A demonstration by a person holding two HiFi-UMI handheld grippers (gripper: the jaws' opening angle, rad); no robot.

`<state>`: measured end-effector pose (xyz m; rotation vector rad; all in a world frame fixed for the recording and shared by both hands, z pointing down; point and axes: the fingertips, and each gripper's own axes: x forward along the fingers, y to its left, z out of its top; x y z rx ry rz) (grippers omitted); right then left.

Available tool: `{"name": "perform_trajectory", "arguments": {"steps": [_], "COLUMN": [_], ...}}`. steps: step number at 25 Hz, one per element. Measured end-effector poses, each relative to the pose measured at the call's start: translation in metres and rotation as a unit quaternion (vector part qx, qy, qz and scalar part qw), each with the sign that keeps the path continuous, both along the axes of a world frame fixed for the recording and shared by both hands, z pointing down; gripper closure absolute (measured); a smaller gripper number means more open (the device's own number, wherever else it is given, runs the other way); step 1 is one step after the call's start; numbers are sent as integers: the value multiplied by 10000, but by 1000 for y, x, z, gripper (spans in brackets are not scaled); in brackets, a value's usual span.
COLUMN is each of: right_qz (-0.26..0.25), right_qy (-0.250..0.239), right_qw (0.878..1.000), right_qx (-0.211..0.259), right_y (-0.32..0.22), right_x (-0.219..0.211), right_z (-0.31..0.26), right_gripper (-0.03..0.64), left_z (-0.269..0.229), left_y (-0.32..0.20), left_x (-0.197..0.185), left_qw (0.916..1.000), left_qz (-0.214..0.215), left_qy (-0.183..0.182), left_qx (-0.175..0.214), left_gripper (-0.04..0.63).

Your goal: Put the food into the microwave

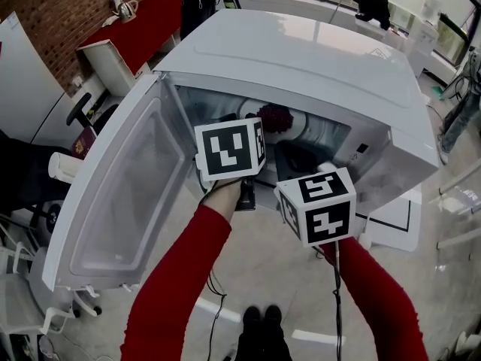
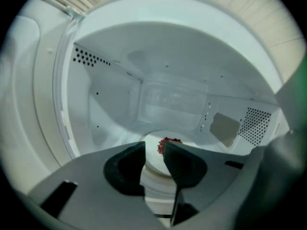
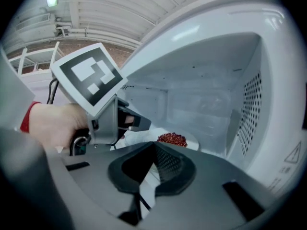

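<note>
The jaws of the left gripper (image 2: 154,146) are held apart, empty; the right gripper's (image 3: 154,146) are closed on nothing. The heaped small red food (image 2: 168,143) is placed on a white round plate (image 2: 152,161) inside the white box-shaped microwave (image 1: 301,59); the plate could be tipped by a dragged left jaw.

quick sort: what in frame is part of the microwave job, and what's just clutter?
Job:
- microwave, door open
- red food on the white plate inside
- left claw, open, empty
- right claw, shut, empty

Lying about:
- kettle
- red table
- black bundle at the far back
</note>
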<state>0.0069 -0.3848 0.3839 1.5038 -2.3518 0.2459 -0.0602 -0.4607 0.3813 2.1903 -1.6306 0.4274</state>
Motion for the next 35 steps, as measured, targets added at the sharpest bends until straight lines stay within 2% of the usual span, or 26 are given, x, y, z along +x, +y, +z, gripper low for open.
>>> {"name": "perform_trajectory", "arguments": {"steps": [4,7,11,14,21,26,35], "right_qz": [-263,-392,-665,-808,-795,-688,-631], "right_qy": [-250,-479,-685,-848,-1355,-1420,-1289], "right_qw": [9993,9981,9953,9929,9871,9865,9869], "right_qx": [25,69,143,213,319,426,744], "right_y": [12,25,55,81,148,182,221], "right_x": [-13,-18,-22,-17,6,20,32], "right_z": [-17,-33,-58,-79,-116,-130,-155], "right_gripper": [603,603,603,603,603,603,603], "left_z": [-25,-38,-58,-76,-129,-149,-160], "left_y": [21,38,71,99,179,218,264], "left_x": [-4,-2,-3,-4,7,23,32], "left_qw": [9988,9974,9944,9914,9792,9725,9676], "left_qz": [220,419,597,748,1156,1440,1568], "left_qy": [30,97,328,334,558,641,869], "left_qx": [429,573,809,1018,1572,1715,1778], "left_gripper": [567,583,586,586,586,586,586]}}
